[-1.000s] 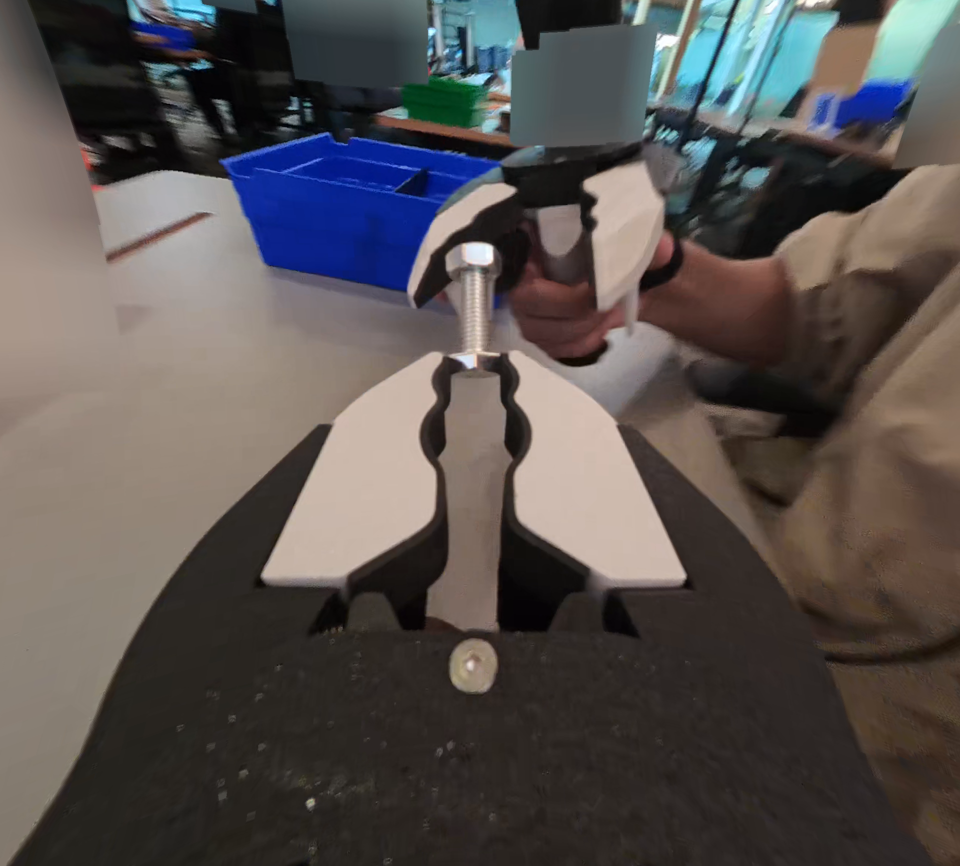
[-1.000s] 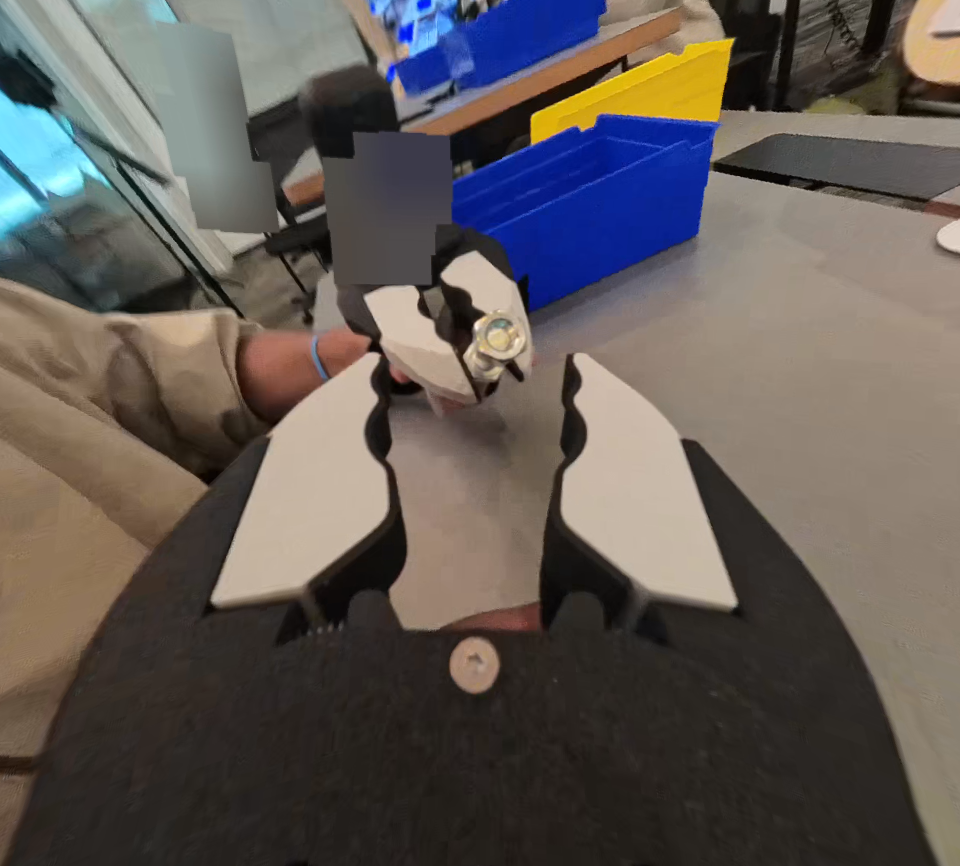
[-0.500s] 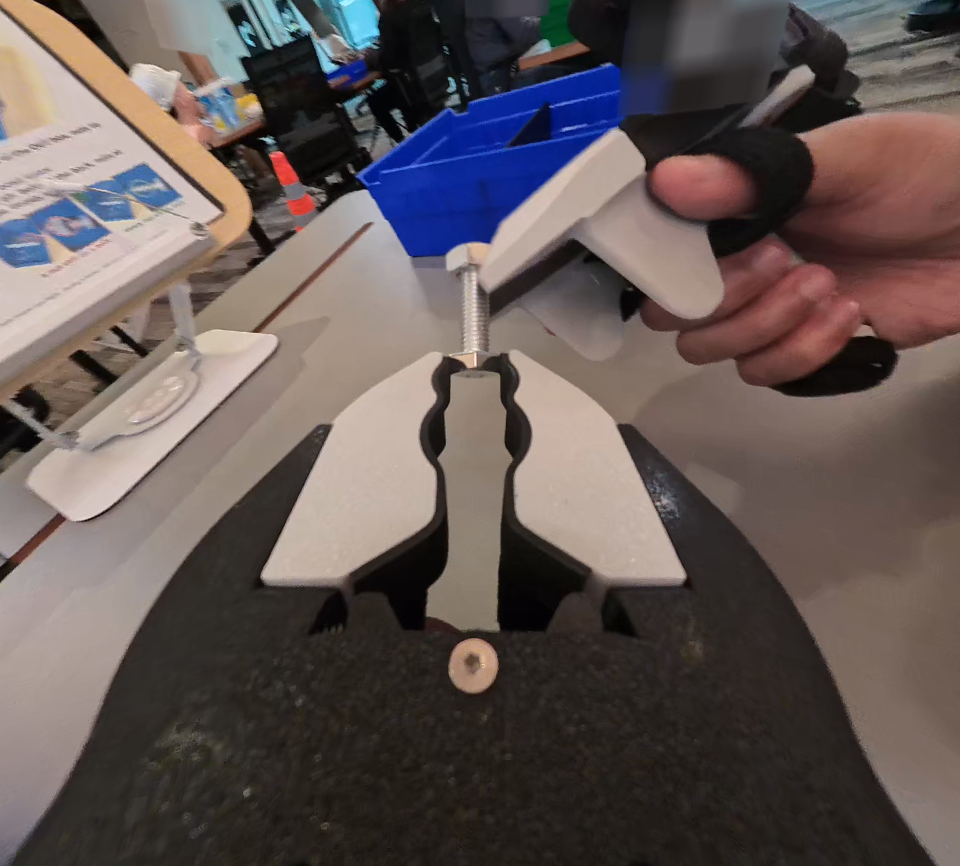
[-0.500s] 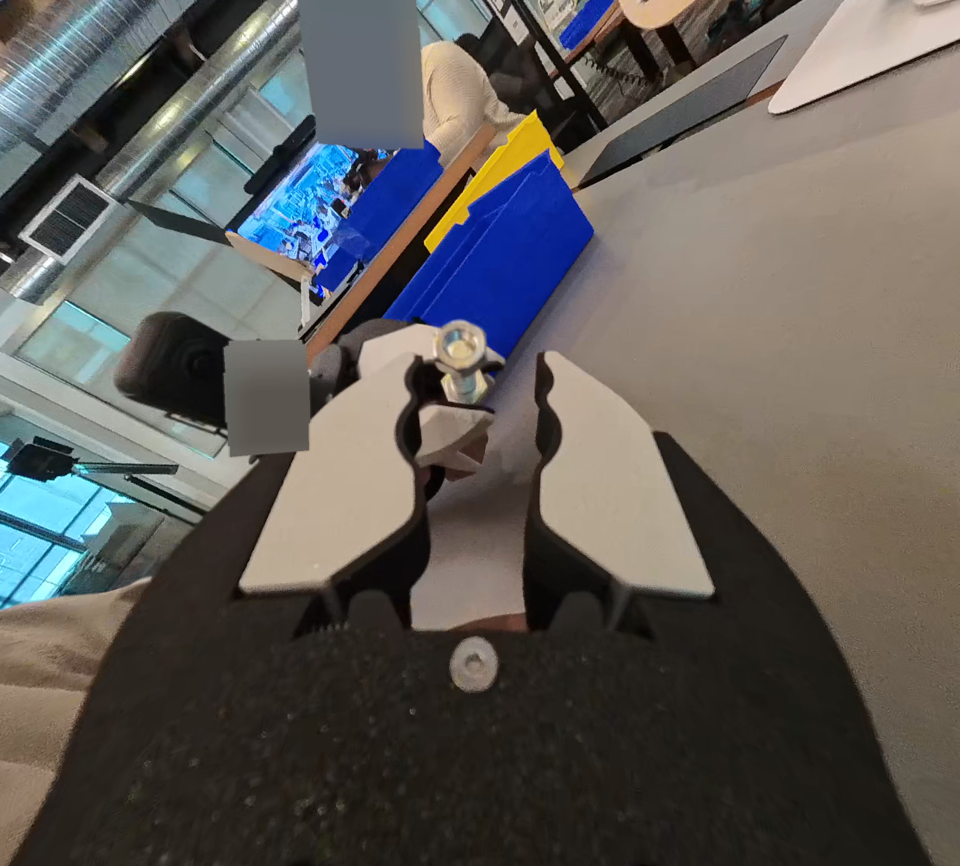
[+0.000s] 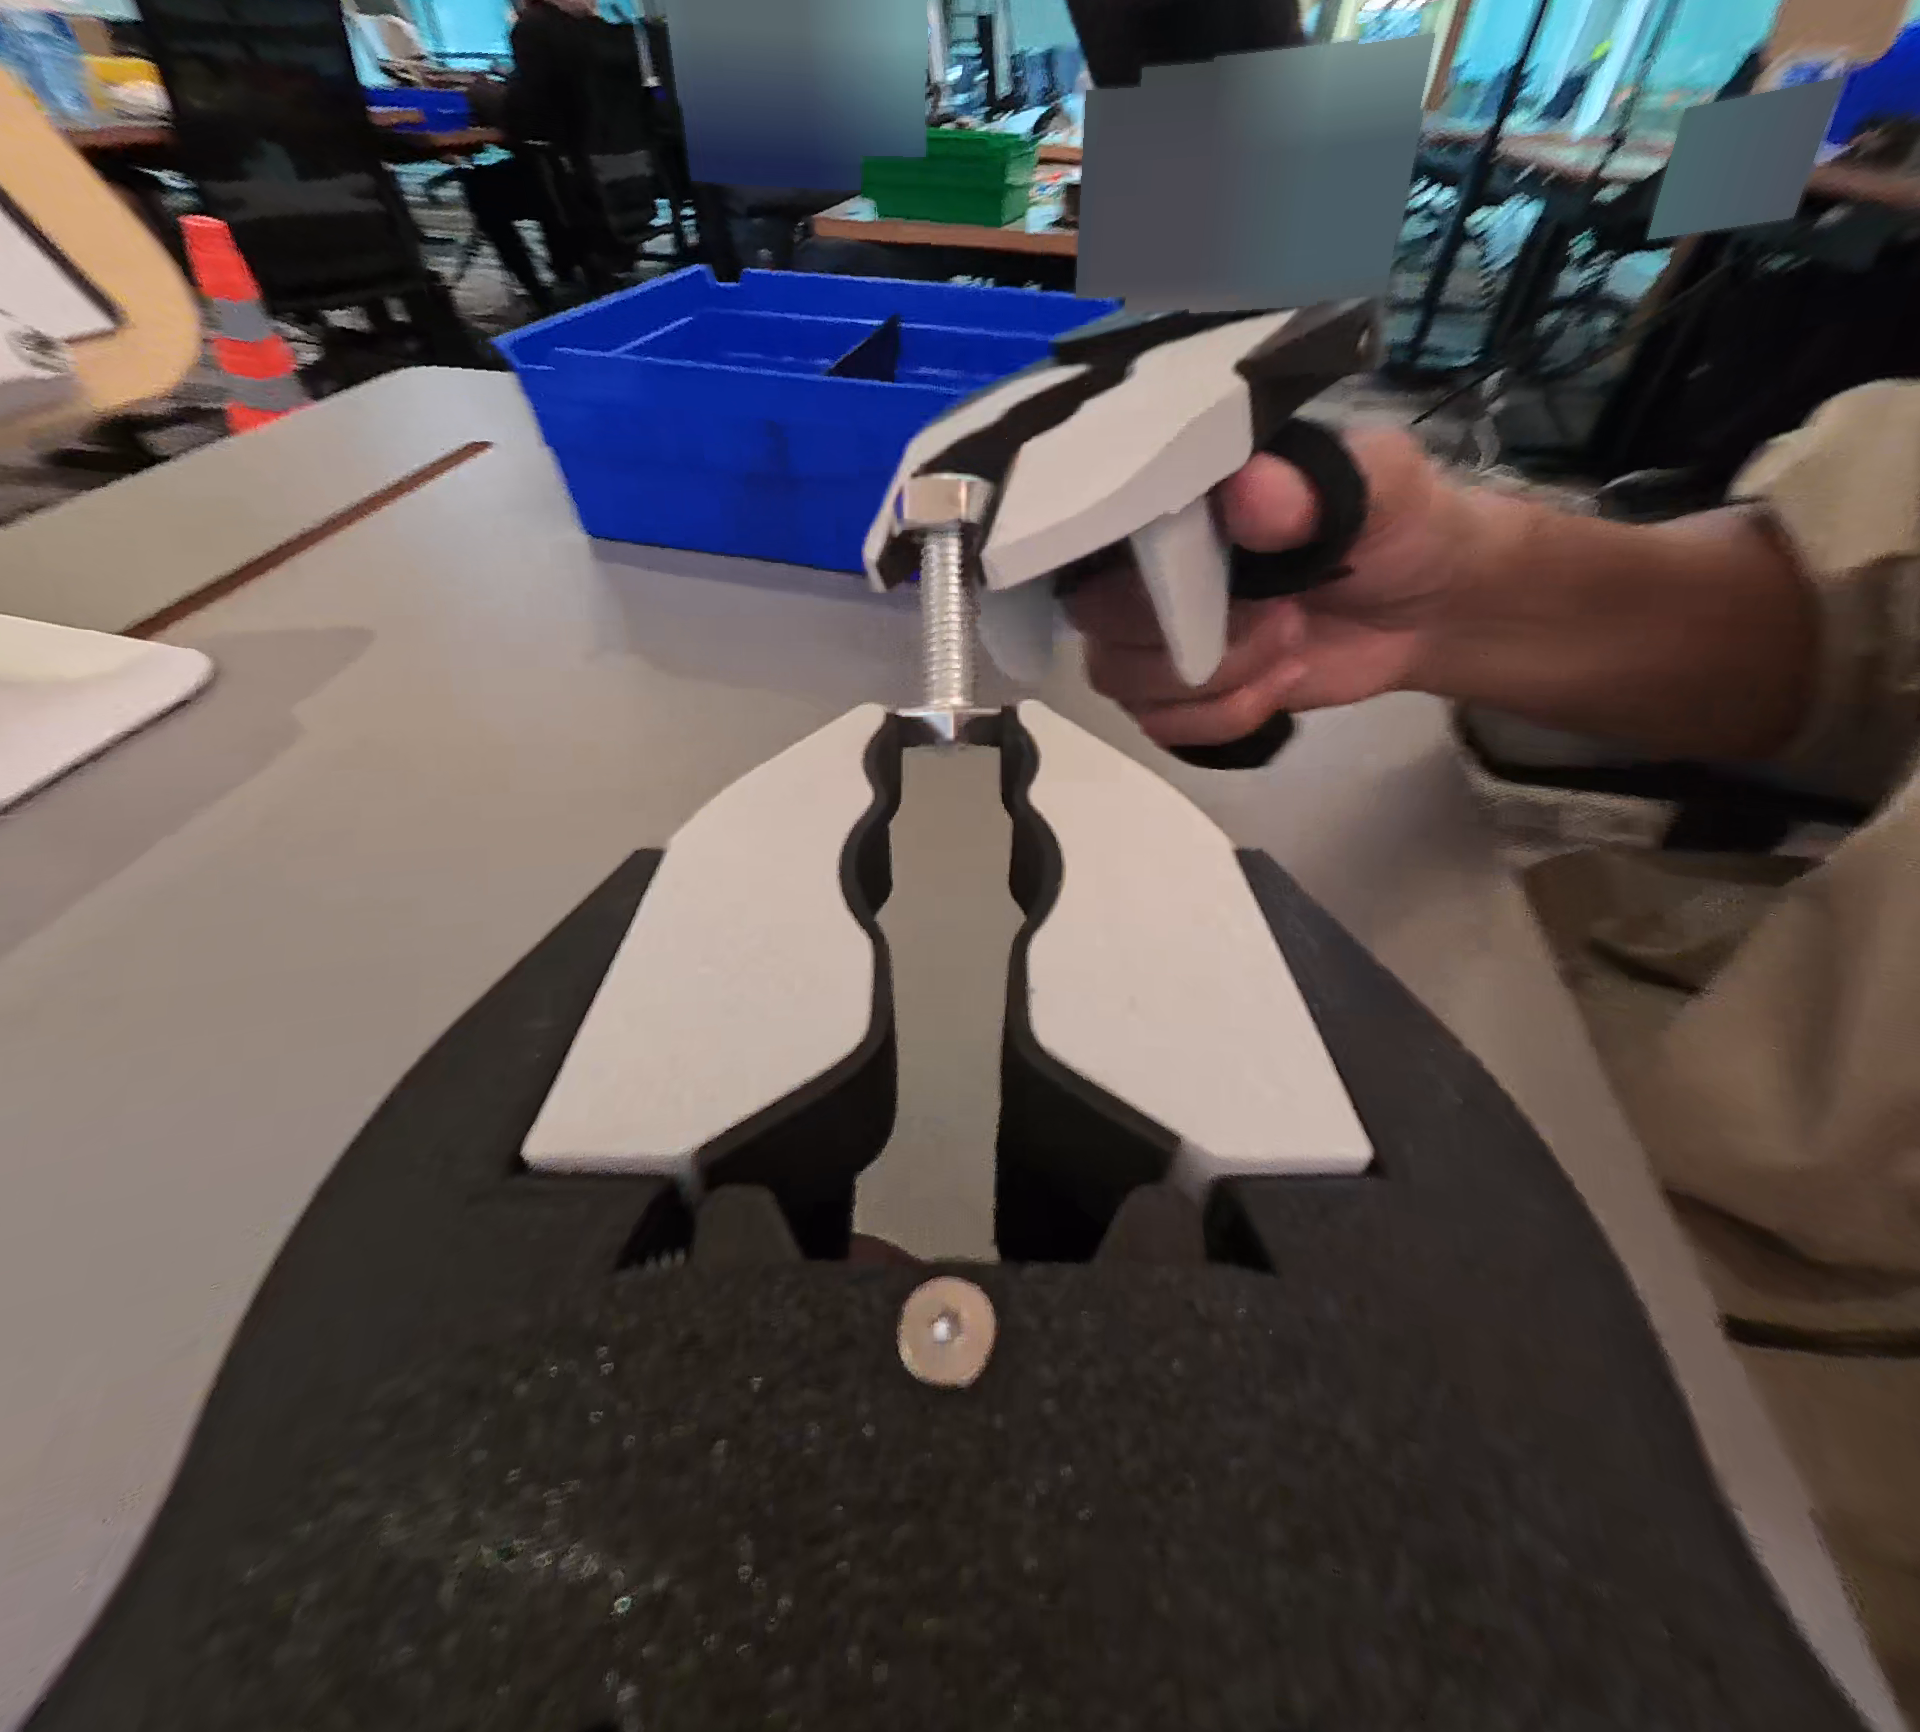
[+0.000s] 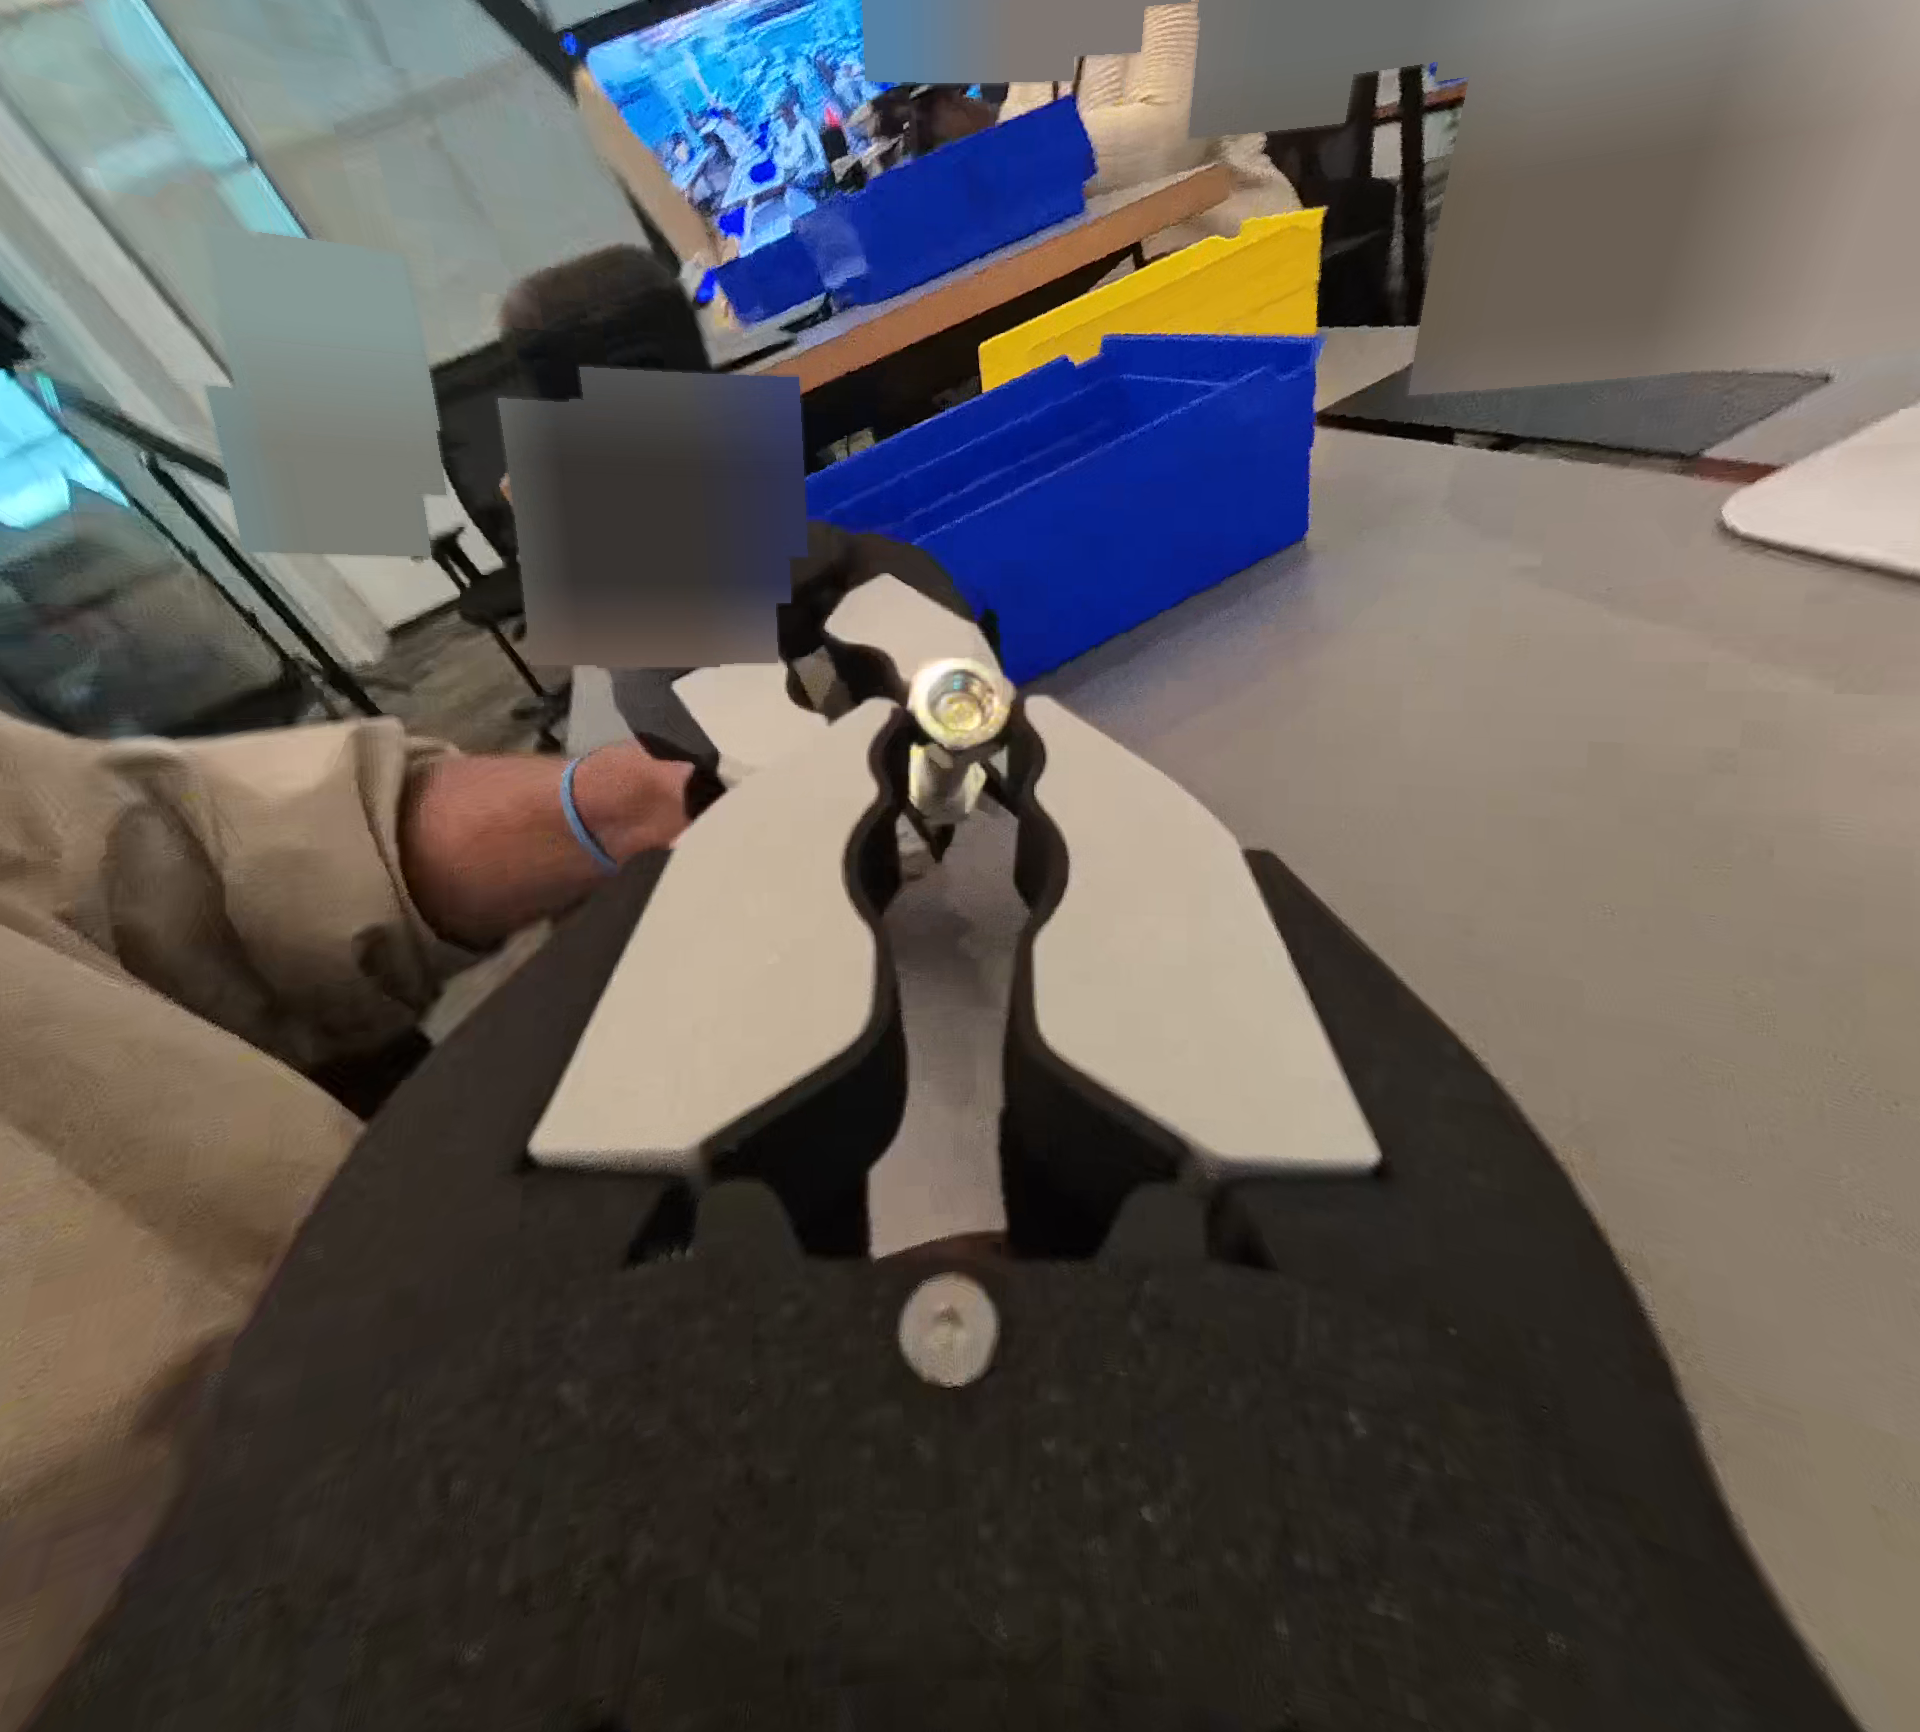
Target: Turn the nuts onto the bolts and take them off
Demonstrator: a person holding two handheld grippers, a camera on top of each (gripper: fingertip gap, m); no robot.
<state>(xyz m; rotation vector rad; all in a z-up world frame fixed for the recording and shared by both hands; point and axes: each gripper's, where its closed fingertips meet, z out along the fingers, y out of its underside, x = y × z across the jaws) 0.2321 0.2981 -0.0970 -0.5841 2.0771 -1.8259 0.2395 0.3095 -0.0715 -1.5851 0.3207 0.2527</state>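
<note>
A silver bolt stands upright above the grey table. My left gripper is shut on its hex head at the fingertips. A silver nut sits at the top end of the thread. My right gripper is shut on that nut, seen end-on with the bolt shaft below it. The right gripper's white fingers come in from the right in the left wrist view. The left gripper's fingers show behind the nut in the right wrist view.
A blue bin stands on the table beyond the bolt and also shows in the right wrist view, with a yellow bin behind it. A white stand base lies at the left. The person's sleeved arms flank both views. My left and right fingertips are right by each other.
My right gripper was open a second ago; it has moved onto the bolt's top end and shut on the nut. Both grippers swung round meanwhile; the left kept hold of the bolt.
</note>
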